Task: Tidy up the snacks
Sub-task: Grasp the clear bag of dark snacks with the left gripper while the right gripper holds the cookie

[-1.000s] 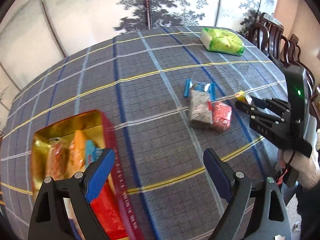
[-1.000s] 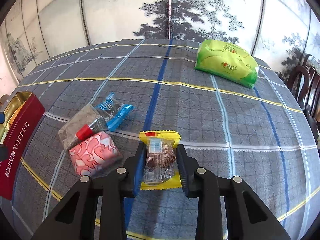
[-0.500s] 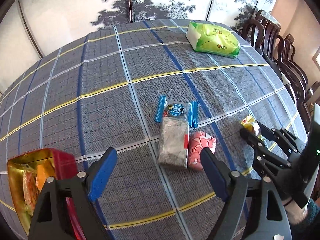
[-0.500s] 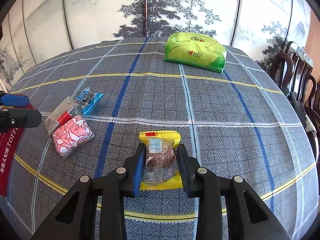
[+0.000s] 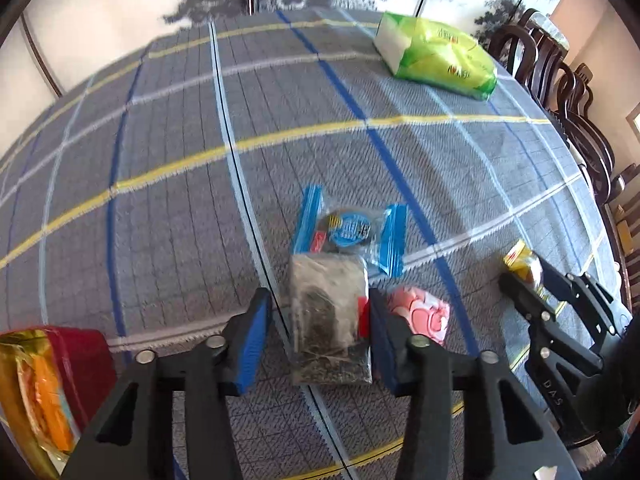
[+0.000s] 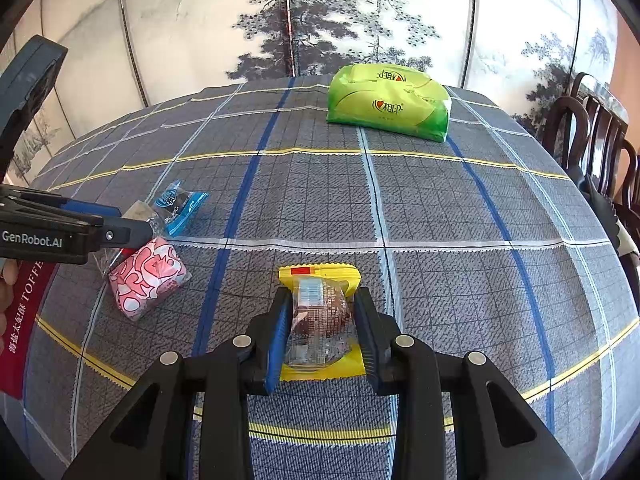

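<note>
Counts: 4 small wrapped snacks on the tablecloth: 1 clear grey packet (image 5: 329,320), 1 blue-ended packet (image 5: 352,232), 1 pink patterned packet (image 6: 147,277), 1 yellow-wrapped cake (image 6: 320,316). 1 green tissue pack (image 6: 387,103). 1 red toffee tin (image 5: 82,356). 2 grippers.

My two grippers, low over the table

My left gripper (image 5: 320,322) stands spread wide around a grey packet (image 5: 328,320); my right gripper (image 6: 322,330) is clamped on a yellow-wrapped snack (image 6: 320,316).

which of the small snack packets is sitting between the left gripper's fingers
The clear packet with dark contents; the blue-edged packet lies beyond it, the pink patterned one outside.
</note>
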Action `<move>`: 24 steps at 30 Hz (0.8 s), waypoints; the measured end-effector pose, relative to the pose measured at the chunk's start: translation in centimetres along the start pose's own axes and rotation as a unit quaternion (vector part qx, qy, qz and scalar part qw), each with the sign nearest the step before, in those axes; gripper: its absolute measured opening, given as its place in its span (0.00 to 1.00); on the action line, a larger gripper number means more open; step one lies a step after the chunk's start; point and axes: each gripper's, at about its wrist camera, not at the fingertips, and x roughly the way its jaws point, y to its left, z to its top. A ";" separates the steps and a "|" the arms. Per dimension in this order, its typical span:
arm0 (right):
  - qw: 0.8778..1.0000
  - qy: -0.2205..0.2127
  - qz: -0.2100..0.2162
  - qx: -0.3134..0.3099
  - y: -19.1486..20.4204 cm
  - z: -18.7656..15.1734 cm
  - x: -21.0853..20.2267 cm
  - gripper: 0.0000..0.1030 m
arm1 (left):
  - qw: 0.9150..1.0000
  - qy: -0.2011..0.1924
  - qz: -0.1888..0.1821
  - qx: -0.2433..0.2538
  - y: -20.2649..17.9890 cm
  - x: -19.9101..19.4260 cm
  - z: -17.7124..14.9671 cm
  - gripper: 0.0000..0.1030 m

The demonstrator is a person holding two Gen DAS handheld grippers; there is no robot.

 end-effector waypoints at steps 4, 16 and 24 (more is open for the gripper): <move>1.000 0.000 0.000 0.000 0.0 0.0 0.0 0.33 | 0.999 -0.009 0.027 0.020 -0.3 -0.1 -0.9 0.31; 1.000 0.001 -0.009 -0.007 0.2 0.0 0.1 0.33 | 1.000 0.007 0.026 0.002 0.5 -2.2 -5.4 0.31; 1.000 0.001 -0.010 -0.009 0.4 0.1 0.2 0.33 | 1.000 -0.013 0.014 -0.005 0.4 -6.3 -8.3 0.31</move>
